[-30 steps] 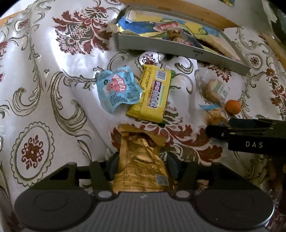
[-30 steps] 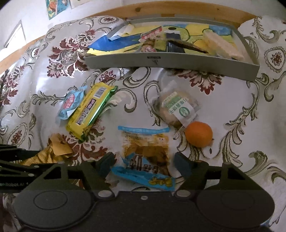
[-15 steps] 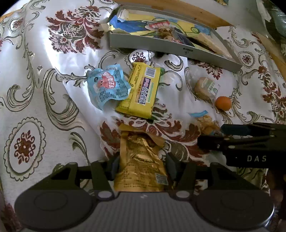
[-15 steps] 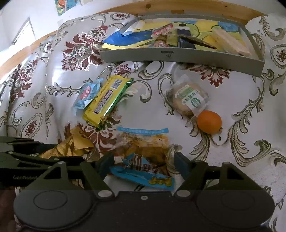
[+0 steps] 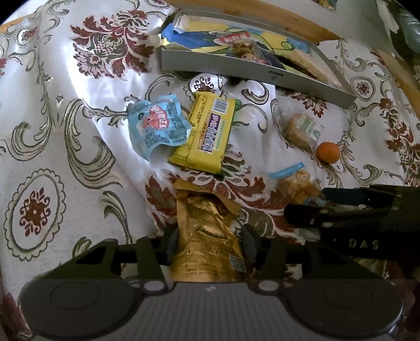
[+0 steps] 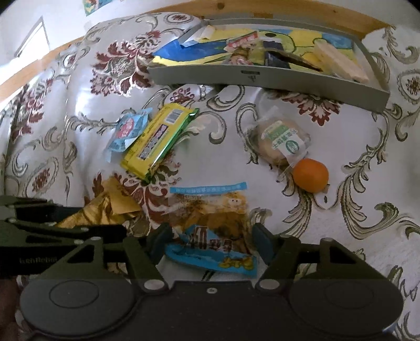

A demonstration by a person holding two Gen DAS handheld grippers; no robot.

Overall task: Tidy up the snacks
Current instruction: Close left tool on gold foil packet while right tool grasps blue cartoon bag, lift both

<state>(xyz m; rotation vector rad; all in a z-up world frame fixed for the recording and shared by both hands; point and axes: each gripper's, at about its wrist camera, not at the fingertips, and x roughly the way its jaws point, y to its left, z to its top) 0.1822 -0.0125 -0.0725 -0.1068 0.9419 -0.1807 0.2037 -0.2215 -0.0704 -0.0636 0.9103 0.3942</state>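
My left gripper (image 5: pixel 208 236) is shut on a crumpled gold snack packet (image 5: pixel 207 236), which sticks out forward between the fingers just above the cloth. My right gripper (image 6: pixel 211 240) is shut on a clear packet with blue edges and brown snacks (image 6: pixel 210 223). The two grippers are side by side, the right one (image 5: pixel 309 207) showing at the right of the left wrist view. A grey tray (image 6: pixel 262 76) with several snacks stands at the far edge. A yellow bar packet (image 5: pixel 207 133), a light blue packet (image 5: pixel 157 123), a wrapped bun (image 6: pixel 281 139) and an orange (image 6: pixel 311 175) lie loose between.
A shiny white tablecloth with red and gold floral patterns (image 5: pixel 65 118) covers the whole surface. A wooden edge (image 6: pixel 288 10) runs behind the tray. Bare cloth stretches to the left of the loose packets and to the right of the orange.
Both wrist views have drawn back a little, so the tray and loose snacks look farther off. The gold packet and the blue-edged packet have stayed between their fingers.
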